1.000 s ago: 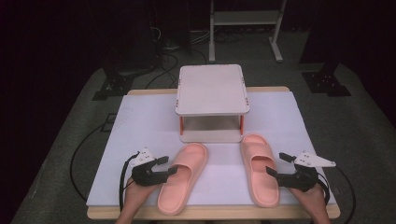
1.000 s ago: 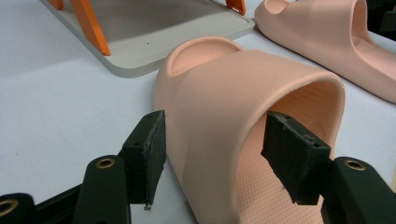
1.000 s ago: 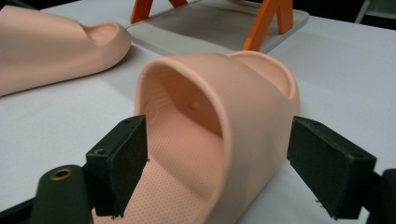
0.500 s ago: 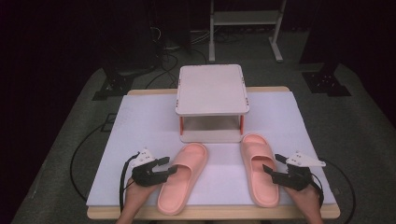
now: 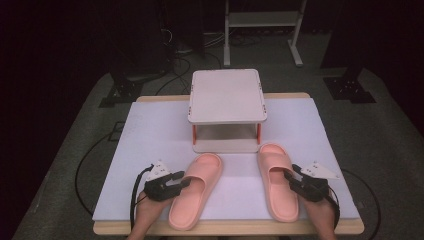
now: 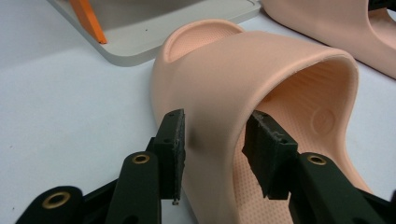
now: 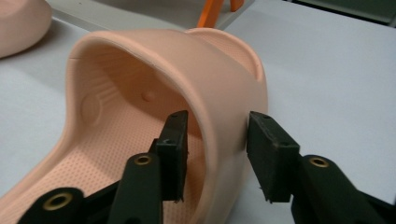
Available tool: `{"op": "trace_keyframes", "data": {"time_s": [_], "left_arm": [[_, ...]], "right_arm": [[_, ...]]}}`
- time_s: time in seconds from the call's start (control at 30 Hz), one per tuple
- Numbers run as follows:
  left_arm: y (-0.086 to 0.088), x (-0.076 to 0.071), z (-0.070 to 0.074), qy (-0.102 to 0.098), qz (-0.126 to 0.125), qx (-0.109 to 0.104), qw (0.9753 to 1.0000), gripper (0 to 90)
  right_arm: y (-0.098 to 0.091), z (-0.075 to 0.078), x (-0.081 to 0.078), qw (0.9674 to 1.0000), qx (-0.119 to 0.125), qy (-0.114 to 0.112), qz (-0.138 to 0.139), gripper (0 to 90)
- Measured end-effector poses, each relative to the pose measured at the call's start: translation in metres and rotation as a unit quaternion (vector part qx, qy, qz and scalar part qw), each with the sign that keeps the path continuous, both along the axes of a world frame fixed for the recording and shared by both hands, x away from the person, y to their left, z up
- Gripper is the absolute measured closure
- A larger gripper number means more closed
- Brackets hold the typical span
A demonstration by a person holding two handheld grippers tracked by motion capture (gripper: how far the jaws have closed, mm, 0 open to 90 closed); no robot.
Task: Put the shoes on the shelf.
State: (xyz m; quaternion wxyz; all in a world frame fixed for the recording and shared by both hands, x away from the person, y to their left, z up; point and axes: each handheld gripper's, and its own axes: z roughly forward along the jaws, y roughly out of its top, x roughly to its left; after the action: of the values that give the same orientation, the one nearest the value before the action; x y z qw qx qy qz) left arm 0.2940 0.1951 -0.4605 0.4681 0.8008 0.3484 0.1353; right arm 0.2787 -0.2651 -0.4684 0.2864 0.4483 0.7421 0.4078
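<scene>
High view: two pink slippers lie on the white table (image 5: 150, 130) in front of a small two-tier stand (image 5: 226, 95), the left slipper (image 5: 196, 190) angled with the left gripper (image 5: 181, 184) at its outer side, the right slipper (image 5: 277, 180) with the right gripper (image 5: 291, 178) at its outer side. Left gripper view: the jaws straddle the strap wall of that slipper (image 6: 261, 74), one pad (image 6: 175, 140) pressing a dent into it, gripper (image 6: 217, 144) clamped on it. Right gripper view: the gripper (image 7: 215, 140) has its jaws either side of the other slipper's (image 7: 154, 107) strap wall, narrow, whether they grip it I cannot tell
</scene>
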Motion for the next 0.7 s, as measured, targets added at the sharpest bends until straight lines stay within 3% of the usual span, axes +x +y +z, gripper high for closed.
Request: {"op": "trace_keyframes", "data": {"time_s": [0.23, 0.7], "left_arm": [[-0.0022, -0.0013, -0.0003, -0.006, 0.018, 0.010, 0.9998, 66.1], [-0.0055, -0.0028, 0.0007, -0.019, 0.039, 0.022, 0.9988, 71.5]], "right_arm": [[0.0042, -0.0007, -0.0010, 0.9995, -0.019, -0.007, -0.022, 67.2], [0.0076, -0.0014, -0.0015, 0.9982, -0.035, -0.019, -0.044, 74.3]]}}
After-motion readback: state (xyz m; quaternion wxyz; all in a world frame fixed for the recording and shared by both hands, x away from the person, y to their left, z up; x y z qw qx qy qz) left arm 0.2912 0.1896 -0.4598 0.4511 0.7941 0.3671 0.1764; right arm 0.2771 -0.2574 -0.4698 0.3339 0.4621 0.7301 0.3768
